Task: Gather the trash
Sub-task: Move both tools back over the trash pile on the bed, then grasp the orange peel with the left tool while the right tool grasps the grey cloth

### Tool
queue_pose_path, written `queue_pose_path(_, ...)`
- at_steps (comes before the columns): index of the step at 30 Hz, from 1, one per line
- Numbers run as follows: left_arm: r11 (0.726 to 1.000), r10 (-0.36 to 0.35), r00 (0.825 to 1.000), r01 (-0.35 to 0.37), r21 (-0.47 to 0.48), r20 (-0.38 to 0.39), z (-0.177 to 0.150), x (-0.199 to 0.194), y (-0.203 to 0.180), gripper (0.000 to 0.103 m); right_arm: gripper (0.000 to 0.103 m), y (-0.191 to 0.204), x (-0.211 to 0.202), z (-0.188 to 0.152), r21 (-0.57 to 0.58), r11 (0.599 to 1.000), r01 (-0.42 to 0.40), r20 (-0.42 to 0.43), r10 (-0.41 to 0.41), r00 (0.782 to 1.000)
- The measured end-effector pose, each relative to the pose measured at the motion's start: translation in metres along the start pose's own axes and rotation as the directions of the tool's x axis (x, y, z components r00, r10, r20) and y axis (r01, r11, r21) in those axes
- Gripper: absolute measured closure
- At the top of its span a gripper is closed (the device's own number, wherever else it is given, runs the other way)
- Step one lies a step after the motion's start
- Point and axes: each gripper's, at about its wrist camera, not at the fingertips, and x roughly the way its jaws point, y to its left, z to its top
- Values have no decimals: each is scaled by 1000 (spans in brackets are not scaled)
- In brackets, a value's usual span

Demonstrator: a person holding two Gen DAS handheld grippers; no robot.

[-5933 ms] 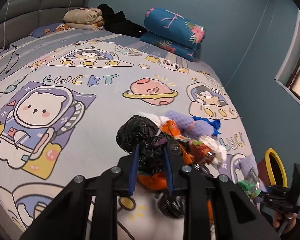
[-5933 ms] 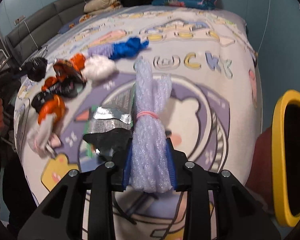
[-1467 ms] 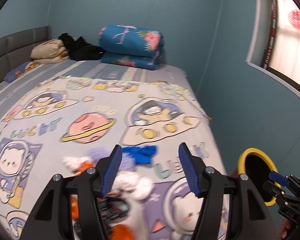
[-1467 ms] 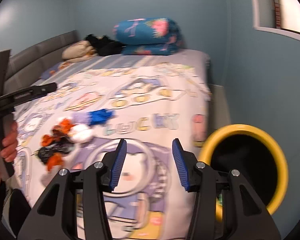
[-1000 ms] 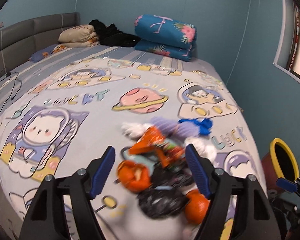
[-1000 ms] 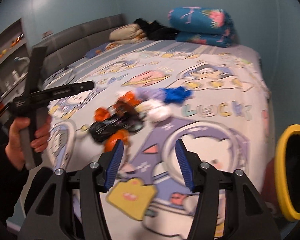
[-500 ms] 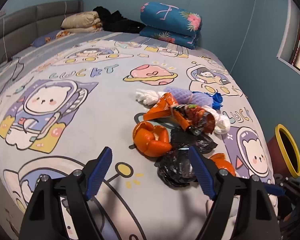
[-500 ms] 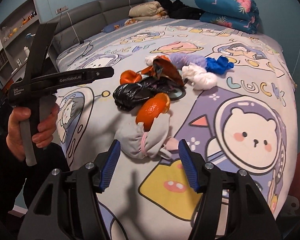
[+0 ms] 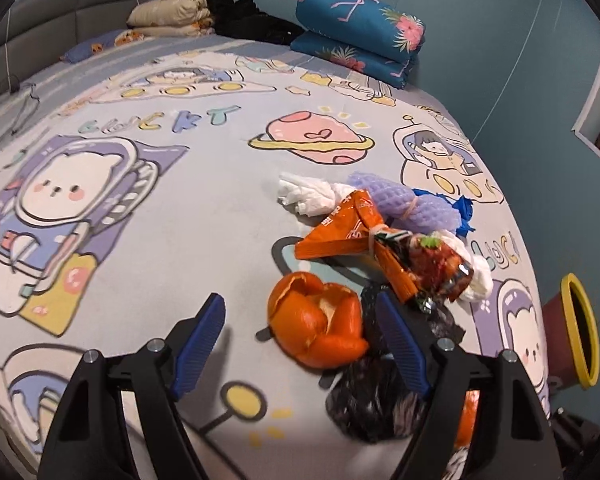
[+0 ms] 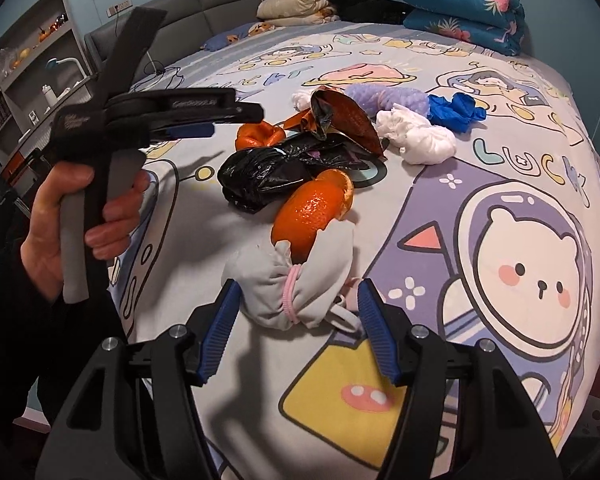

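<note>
Both tongs gape over the trash heaped near the bed's (image 9: 148,240) edge. Left tongs (image 9: 300,344), closing, bracket the orange peel (image 9: 316,332) at twelve o'clock; right tongs (image 10: 296,336) straddle the grey tied bundle (image 10: 296,288), not yet pinching. Bin (image 9: 576,340) waits at three o'clock.

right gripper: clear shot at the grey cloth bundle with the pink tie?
Probably yes. The right gripper is open with the grey cloth bundle lying just ahead between its fingers, nothing covering it. An orange peel leans on the bundle's far side and may shift.
</note>
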Motion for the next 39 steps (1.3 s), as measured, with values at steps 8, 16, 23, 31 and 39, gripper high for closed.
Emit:
queue_pose_path(8, 1000, -30, 998, 30, 7, -63, -1, 23, -4, 51, 43, 3, 10, 5, -7, 1000, -28, -24, 28, 999)
queue_pose_path(16, 999, -34, 997, 33, -10, -67, 0, 28, 0, 65, 48, 5, 19, 6, -3, 1000, -20, -34, 20, 999)
queue_pose_path(23, 1000, -3, 999, 3, 14, -49, -2, 23, -4, 78, 62, 4, 18, 6, 19, 1000, -16, -39, 17, 999)
queue_pose_path(31, 1000, -9, 1000, 9, -10, -30, -3, 15, -2, 80, 76, -1, 7, 8, 44, 998, -33, -22, 34, 999)
queue_pose_path(39, 999, -18, 1000, 19, -36, 23, 4, -11, 5, 80, 77, -12, -28, 5, 51, 999, -17, 27, 16, 1000)
